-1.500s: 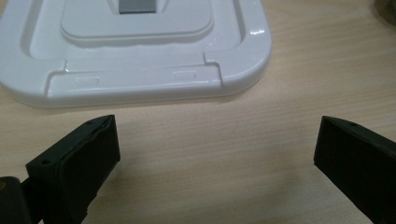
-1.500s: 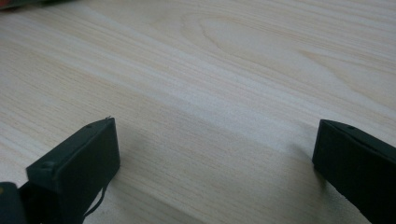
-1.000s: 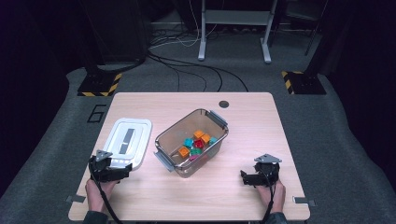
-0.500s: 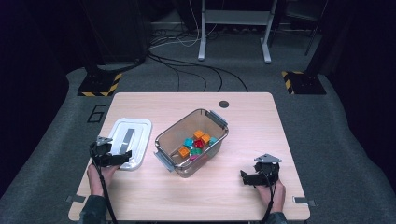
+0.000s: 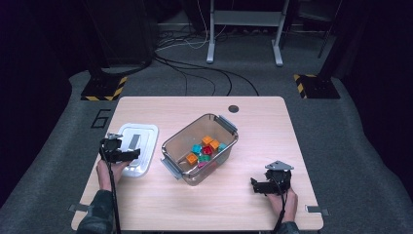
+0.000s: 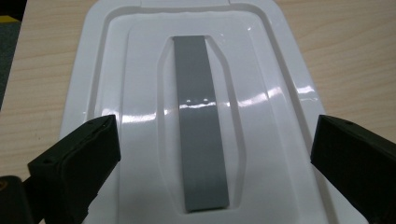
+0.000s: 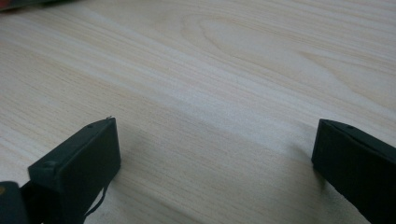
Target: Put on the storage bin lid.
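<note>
left gripper (image 5: 127,155) is held spread wide over the white lid (image 6: 196,116); light, stiff and glossy-slick, it is best pinched at its near rim. right gripper (image 5: 258,186) is parked unclenched.

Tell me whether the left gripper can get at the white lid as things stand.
Probably yes. The left gripper hangs over the white lid with its jaws open wide to either side of the grey strip, and nothing lies between them.
</note>
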A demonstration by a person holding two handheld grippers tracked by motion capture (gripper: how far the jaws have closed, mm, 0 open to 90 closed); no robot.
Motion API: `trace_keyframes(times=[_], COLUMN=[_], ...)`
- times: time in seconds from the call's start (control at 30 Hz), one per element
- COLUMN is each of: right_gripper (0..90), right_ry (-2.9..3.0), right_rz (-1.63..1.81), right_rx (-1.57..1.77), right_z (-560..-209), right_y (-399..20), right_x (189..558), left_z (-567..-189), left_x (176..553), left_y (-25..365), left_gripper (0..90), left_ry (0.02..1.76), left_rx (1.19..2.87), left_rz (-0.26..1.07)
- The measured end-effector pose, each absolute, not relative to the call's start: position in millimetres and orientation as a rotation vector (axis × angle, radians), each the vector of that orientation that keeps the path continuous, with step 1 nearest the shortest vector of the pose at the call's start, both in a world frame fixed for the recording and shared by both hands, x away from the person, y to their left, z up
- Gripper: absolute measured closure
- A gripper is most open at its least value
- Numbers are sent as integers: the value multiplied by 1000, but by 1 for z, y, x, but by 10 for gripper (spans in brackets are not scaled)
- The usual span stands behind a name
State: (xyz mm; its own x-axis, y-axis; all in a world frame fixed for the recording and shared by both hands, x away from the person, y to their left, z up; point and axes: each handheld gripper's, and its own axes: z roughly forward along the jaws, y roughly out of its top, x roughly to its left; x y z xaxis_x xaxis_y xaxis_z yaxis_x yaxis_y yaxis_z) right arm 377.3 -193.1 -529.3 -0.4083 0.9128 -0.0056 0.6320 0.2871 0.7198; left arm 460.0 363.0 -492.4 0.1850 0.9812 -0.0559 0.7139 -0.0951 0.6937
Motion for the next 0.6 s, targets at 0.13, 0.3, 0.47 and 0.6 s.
trace_keyframes(times=[0.13, 0.3, 0.47, 0.6], right_gripper=[1, 2, 12, 15], right_ry=[2142, 2142, 2140, 2135], right_rz=[904, 905, 909, 907], right_rx=[1385, 1384, 1389, 1391], right_z=[-529, -529, -529, -529], right_y=[-193, -193, -193, -193], right_x=[377, 377, 377, 377], left_z=[-495, -499, -502, -504], left_x=[467, 474, 480, 482], left_y=[362, 362, 359, 357], left_gripper=[255, 368, 473, 549], left_ry=[1597, 1626, 1643, 1633], left_rx=[1892, 1886, 1899, 1902], left_rz=[593, 606, 642, 644])
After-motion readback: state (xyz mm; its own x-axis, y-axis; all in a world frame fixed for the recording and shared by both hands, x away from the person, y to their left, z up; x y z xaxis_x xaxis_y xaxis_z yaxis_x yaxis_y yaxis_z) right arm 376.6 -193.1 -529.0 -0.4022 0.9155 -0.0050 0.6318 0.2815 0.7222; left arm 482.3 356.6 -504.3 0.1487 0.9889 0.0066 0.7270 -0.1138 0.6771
